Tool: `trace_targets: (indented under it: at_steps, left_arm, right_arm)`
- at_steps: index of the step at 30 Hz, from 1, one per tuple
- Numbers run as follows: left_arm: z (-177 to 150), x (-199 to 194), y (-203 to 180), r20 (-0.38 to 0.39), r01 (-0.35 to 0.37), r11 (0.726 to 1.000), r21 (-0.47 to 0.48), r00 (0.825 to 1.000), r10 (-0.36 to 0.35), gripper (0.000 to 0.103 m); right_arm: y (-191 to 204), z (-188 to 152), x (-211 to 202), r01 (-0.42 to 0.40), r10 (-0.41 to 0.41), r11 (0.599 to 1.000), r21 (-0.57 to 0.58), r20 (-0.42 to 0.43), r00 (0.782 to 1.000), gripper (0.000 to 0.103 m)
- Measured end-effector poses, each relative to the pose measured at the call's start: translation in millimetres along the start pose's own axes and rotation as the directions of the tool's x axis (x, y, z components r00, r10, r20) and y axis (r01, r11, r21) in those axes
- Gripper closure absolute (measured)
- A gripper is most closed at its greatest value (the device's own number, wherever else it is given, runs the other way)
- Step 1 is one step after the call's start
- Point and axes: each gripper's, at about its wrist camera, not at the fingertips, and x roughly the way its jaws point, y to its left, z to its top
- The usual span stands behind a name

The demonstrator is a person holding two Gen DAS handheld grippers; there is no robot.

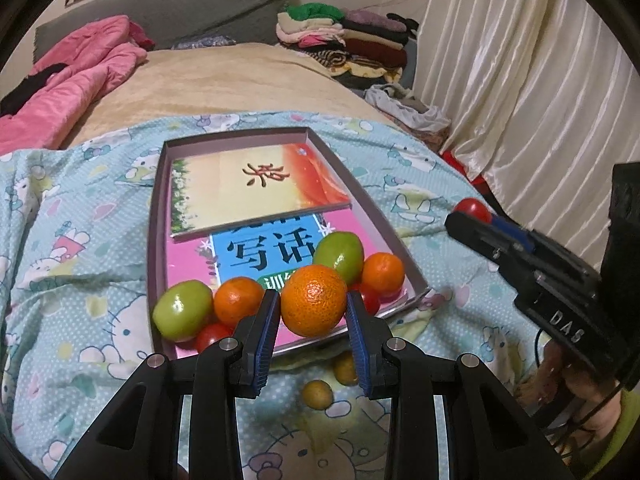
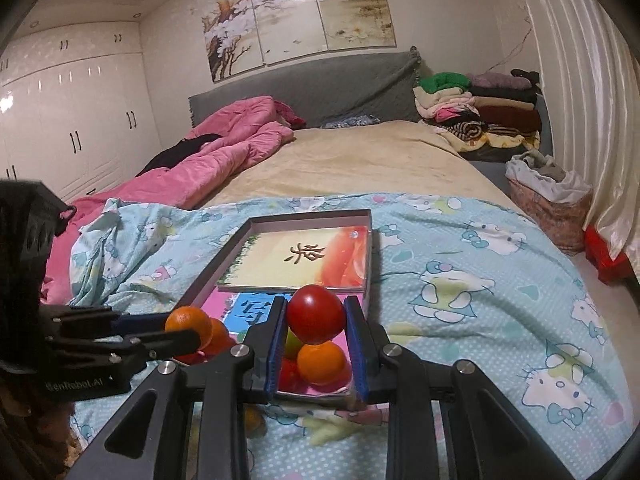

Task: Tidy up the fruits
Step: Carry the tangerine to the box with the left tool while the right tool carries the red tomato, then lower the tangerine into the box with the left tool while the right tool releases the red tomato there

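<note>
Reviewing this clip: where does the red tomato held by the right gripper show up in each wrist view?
Left wrist view: the red tomato sits small at the right edge, at the tip of the right gripper, over the bedsheet.
Right wrist view: the same tomato fills the lower centre, between the blue pads, above the box's near end.
Shared landmark: the shallow box with books inside.

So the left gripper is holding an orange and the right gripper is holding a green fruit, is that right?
Not quite. The right gripper holds a red tomato, not a green fruit, as the right wrist view shows. The left gripper does hold an orange.
</note>
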Motion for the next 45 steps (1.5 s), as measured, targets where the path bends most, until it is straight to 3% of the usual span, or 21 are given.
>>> trace_targets:
  at_steps: [11,34,45]
  left_arm:
    - [-6.5,22.9,2.7,-0.029,-0.001,1.000,0.013,1.000,0.002,0.069]
    - [-10.3,47.7,8.8,-0.072,-0.009,0.999,0.038,0.997,0.012,0.069]
    - [-9.8,50.9,10.2,-0.070,-0.010,0.999,0.046,0.997,0.013,0.069]
  right_arm:
    - [-5.4,-4.3,7.7,0.022,-0.021,1.000,0.005,-0.035,0.999,0.074]
    - [26.0,-25.7,37.8,-0.066,0.049,0.994,-0.091,-0.179,0.983,0.074]
    - [31.6,-31.4,45.6,-0.073,0.050,0.992,-0.107,-0.206,0.977,0.074]
